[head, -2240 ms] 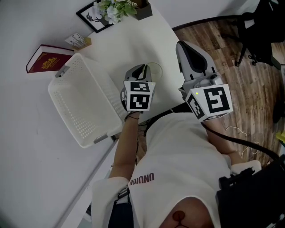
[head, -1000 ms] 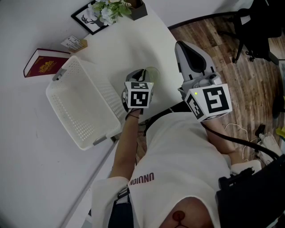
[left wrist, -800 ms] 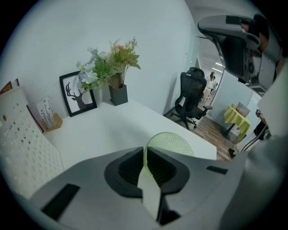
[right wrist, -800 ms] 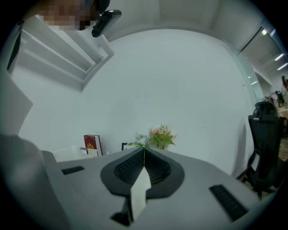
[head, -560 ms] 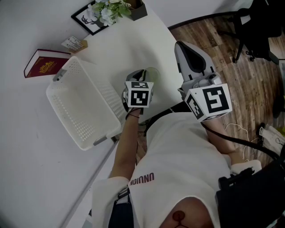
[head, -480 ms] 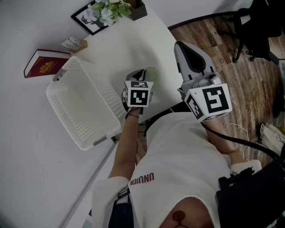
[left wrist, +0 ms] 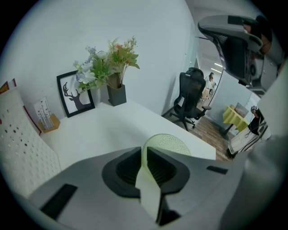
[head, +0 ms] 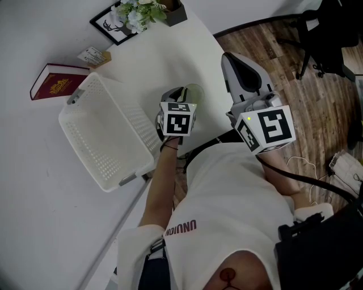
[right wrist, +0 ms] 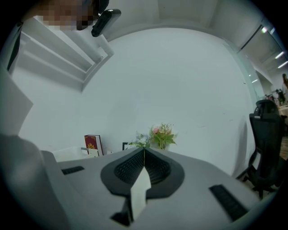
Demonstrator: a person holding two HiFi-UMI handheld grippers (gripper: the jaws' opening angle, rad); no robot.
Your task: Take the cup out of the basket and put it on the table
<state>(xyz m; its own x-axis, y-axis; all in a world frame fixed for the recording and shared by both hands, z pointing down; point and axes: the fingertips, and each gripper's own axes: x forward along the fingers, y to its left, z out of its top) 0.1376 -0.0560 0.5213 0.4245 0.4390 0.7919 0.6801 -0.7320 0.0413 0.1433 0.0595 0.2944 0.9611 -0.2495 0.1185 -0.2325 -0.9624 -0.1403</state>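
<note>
A pale green cup (head: 193,91) sits just right of the white basket (head: 79,148), near the front edge of the white table (head: 164,51). My left gripper (head: 181,95) is shut on the cup's rim. In the left gripper view the thin rim of the cup (left wrist: 168,143) is pinched between the left gripper's (left wrist: 144,155) jaws. Whether the cup's base touches the table is hidden. The basket looks empty. My right gripper (head: 231,61) is held off the table's edge over the wooden floor. Its jaws are pressed together with nothing between them, as the right gripper (right wrist: 144,152) view confirms.
A red book (head: 54,79), a small card stand (head: 93,55), a framed deer picture (head: 116,25) and a dark pot of flowers (head: 170,8) line the table's far side. A black office chair (head: 334,34) stands on the wood floor to the right.
Since 2.2 s ago my left gripper has carried the cup slightly farther from the basket. Over the last second nothing has visibly moved.
</note>
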